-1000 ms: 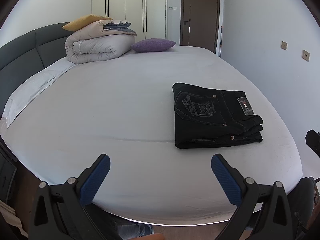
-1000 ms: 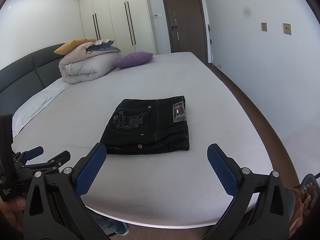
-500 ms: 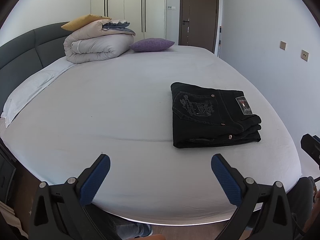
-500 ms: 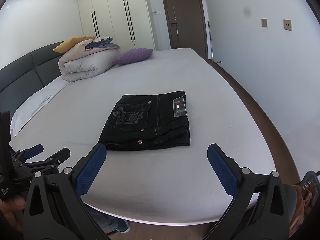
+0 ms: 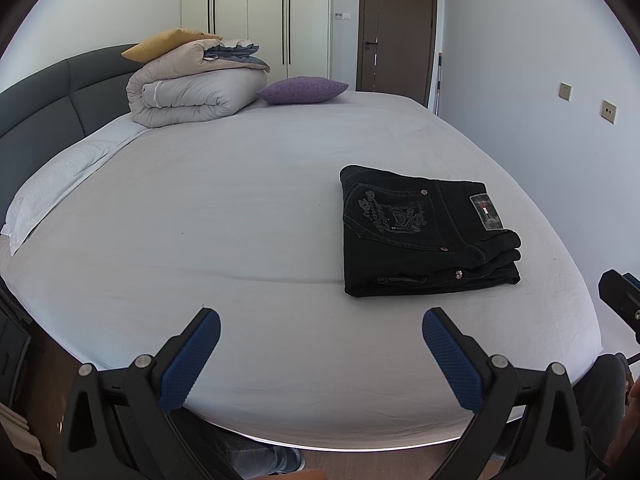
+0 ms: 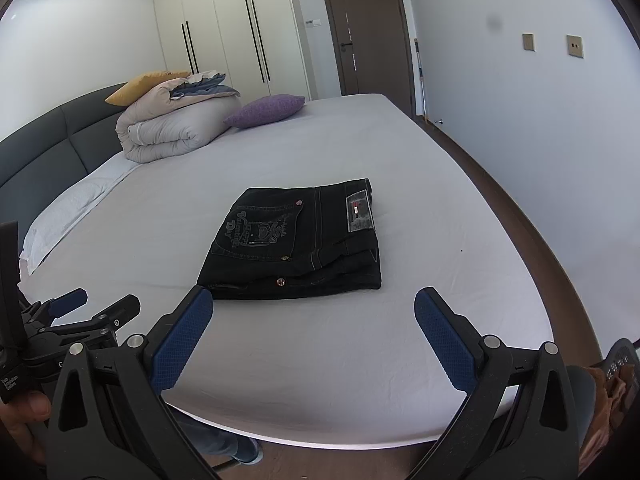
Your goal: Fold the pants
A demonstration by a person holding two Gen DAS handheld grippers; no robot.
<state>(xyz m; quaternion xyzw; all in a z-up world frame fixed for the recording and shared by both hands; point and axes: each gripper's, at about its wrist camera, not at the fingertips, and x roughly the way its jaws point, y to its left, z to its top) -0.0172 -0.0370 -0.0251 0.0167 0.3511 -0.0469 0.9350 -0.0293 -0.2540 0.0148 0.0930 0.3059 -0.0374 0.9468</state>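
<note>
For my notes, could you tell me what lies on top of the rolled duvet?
A mustard cushion and folded grey-blue bedding rest on the duvet. Anything behind is hidden.

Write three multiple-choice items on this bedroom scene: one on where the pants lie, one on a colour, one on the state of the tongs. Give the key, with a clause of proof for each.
1. Where do the black pants lie?
A. on the bed sheet
B. on top of the rolled duvet
C. on the floor

2. What colour is the small cushion next to the rolled duvet?
A. green
B. purple
C. red

3. How are the left tongs and right tongs?
A. both shut on the pants
B. one open, one shut
C. both open and holding nothing

Key:
1 A, the folded pants rest flat on the sheet, apart from the duvet.
2 B, the cushion is purple in both views.
3 C, the blue pads of each pair stand wide apart with only sheet between them.
</note>
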